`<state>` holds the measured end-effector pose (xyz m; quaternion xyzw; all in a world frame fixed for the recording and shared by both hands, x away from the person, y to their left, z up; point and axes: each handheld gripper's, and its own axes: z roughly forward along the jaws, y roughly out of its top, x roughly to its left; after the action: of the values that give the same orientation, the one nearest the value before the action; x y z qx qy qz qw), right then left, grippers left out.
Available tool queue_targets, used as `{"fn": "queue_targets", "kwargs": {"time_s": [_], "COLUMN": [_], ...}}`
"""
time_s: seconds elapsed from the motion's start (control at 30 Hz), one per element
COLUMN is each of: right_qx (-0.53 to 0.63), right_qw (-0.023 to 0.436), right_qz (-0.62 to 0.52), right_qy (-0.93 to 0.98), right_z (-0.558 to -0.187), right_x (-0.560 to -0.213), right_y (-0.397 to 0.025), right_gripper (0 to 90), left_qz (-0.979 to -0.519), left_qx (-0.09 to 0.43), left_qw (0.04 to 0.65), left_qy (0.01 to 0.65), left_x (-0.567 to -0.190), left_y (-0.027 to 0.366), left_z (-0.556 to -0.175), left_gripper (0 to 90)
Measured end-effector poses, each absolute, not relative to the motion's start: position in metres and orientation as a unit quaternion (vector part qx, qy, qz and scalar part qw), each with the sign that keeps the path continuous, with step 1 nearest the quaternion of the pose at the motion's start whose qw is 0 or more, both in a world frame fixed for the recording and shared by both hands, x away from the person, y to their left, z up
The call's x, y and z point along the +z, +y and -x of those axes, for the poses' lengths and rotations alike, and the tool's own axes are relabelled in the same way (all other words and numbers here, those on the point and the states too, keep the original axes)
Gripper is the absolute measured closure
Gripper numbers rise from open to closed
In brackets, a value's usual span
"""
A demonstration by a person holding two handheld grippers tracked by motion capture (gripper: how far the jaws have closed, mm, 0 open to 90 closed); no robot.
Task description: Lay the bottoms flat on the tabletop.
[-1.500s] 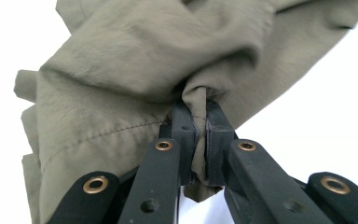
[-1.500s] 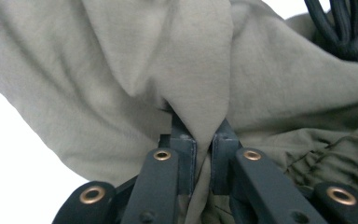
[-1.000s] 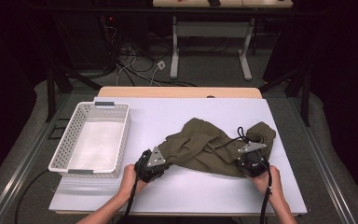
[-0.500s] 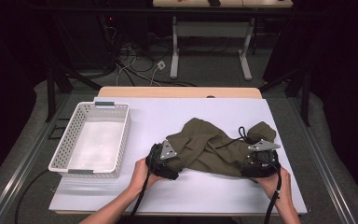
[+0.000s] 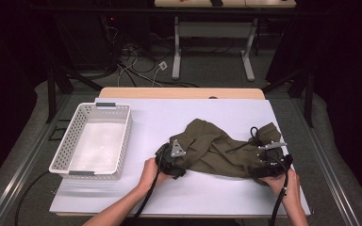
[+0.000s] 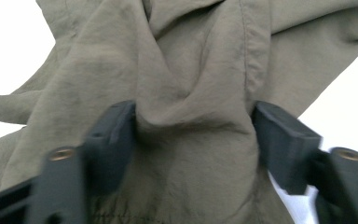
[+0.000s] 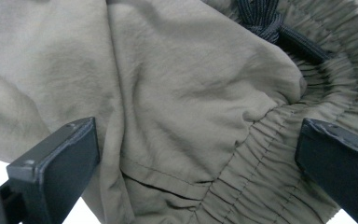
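Olive trousers (image 5: 219, 149) crumpled on the white desk (image 5: 198, 195), with one of your grippers at each end.

Your left gripper (image 5: 169, 160) sits at the garment's left edge; in the left gripper view its jaws stand apart with a thick fold of the cloth (image 6: 191, 116) bunched between them, touching both, so they straddle the fabric rather than pinch it flat. Your right gripper (image 5: 268, 165) is at the right end, over the gathered waistband (image 7: 270, 154), and in the right gripper view its jaws are spread wide with the cloth lying loose between them, nothing clamped. A dark drawstring (image 7: 265, 23) lies knotted just beyond the waistband. The white basket (image 5: 61, 155) stands on the desk to your left, well apart from the trousers.
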<state>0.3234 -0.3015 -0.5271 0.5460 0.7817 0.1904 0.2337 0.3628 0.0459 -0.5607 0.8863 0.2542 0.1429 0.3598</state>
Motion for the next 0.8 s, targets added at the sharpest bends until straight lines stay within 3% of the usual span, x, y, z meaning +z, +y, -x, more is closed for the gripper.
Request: {"fn": "queue_targets", "kwargs": {"time_s": [0.13,0.23,0.3,0.47,0.6,0.67,0.8], "right_qx": [0.194,0.199,0.216,0.19,0.205,0.219,0.233], "right_qw": [0.219,0.223,0.213,0.197,0.185,0.18,0.181], "right_qz": [-0.546,-0.54,-0.531,-0.512,-0.501,-0.5,-0.494], "right_qy": [0.785,0.787,0.791,0.814,0.82,0.819,0.818], "right_z": [-0.325,-0.324,-0.322,-0.324,-0.323,-0.323,-0.323], "right_x": [-0.531,-0.531,-0.528,-0.539,-0.541,-0.541,-0.541], "right_y": [-0.302,-0.299,-0.295,-0.282,-0.281,-0.282,-0.281], "right_gripper": [0.0,0.0,3.6,6.6,28.0,43.4,63.2], "left_qz": [-0.88,-0.881,-0.882,-0.885,-0.886,-0.888,-0.893], "left_qx": [0.117,0.114,0.113,0.117,0.114,0.113,0.113], "left_qw": [0.382,0.385,0.385,0.387,0.388,0.389,0.386], "left_qy": [0.256,0.249,0.247,0.233,0.225,0.217,0.202], "left_x": [-0.564,-0.563,-0.563,-0.562,-0.559,-0.556,-0.552], "left_y": [0.05,0.051,0.052,0.056,0.063,0.066,0.072], "left_z": [-0.367,-0.367,-0.367,-0.364,-0.358,-0.352,-0.339], "left_gripper": [54.2,72.6,81.6,87.0,87.7,87.8,88.0]}}
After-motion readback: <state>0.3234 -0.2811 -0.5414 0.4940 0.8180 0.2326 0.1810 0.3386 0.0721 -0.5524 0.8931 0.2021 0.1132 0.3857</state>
